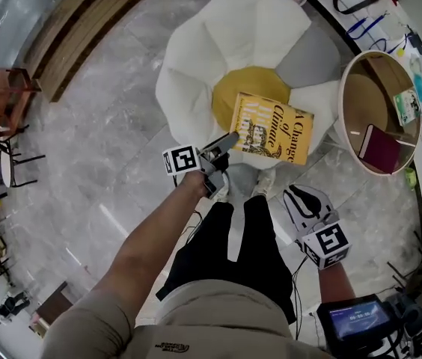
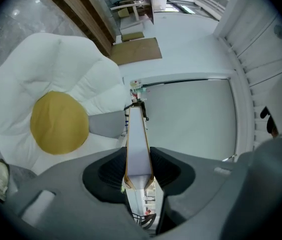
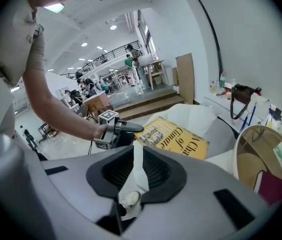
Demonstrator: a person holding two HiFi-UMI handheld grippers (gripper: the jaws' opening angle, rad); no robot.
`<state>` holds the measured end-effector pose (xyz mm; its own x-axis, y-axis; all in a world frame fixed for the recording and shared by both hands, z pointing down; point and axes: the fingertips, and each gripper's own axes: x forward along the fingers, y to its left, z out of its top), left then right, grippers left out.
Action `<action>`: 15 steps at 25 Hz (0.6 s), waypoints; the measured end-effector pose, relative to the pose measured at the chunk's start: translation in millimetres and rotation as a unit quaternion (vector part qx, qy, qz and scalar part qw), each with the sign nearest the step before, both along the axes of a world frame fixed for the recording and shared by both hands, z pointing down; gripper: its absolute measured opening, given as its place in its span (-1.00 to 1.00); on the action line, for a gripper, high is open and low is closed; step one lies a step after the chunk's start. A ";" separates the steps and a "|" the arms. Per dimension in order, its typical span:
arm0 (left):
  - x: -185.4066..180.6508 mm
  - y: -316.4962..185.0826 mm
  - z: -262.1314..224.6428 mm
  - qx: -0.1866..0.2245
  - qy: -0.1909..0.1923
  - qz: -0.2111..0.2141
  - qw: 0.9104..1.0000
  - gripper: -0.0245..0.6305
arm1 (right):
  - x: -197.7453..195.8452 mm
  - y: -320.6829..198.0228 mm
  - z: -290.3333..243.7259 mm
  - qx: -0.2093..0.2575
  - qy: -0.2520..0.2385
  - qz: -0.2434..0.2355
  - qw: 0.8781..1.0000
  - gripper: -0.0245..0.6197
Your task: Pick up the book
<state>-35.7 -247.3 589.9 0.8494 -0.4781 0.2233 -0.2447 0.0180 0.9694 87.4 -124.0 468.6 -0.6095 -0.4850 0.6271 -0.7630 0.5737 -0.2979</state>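
Nearest me in the head view, at lower right, is my right gripper (image 1: 301, 197), made of hard grey and black plastic. Its ribbed pads stand a narrow way apart and grip nothing. Through the gap I see only floor (image 1: 99, 148) and one white shoe (image 3: 129, 199).

Just above and left, near the centre, my left gripper (image 1: 231, 140) reaches up and to the right. Its jaws are clamped on the book (image 1: 278, 129). In the left gripper view the book runs edge-on straight away from the pads, a smooth white block of pages between thin yellow covers. It is a flat rectangular paperback with a glossy yellow cover and dark lettering. I hold it by its left edge, tilted, above the cushion (image 1: 196, 58), and it is well apart from the right gripper.

The cushion is soft and puffy, shaped like a fried egg, with rounded white lobes around one round mustard yolk (image 1: 245, 88). The book covers the yolk's lower right.

Farther right stands a round table (image 1: 368, 88) with a pale rim and a brown wooden top. A maroon book (image 1: 379, 148) lies at its lower edge and a small green item (image 1: 405, 105) nearer its right edge. The floor is polished grey stone tile.

In all I count two grippers, two books, one cushion and one table.
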 end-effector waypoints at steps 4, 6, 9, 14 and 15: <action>-9.1 11.1 -46.6 0.011 0.021 -0.003 1.000 -0.47 | -3.2 6.7 -29.3 0.009 0.004 0.015 1.000 -0.78; -11.8 17.2 -70.4 0.007 0.040 -0.009 0.999 -0.47 | -3.7 10.9 -42.0 0.011 0.009 0.020 1.000 -0.80; -16.1 25.3 -105.1 0.003 0.066 -0.019 0.998 -0.47 | -5.8 18.9 -61.6 0.018 0.016 0.025 0.999 -0.82; -22.6 38.2 -156.0 0.018 0.087 -0.025 0.996 -0.47 | -3.7 33.3 -93.1 0.027 0.017 0.031 0.999 -0.84; -23.6 41.0 -165.0 0.019 0.091 -0.026 0.995 -0.47 | -3.3 36.0 -99.1 0.030 0.016 0.033 0.999 -0.84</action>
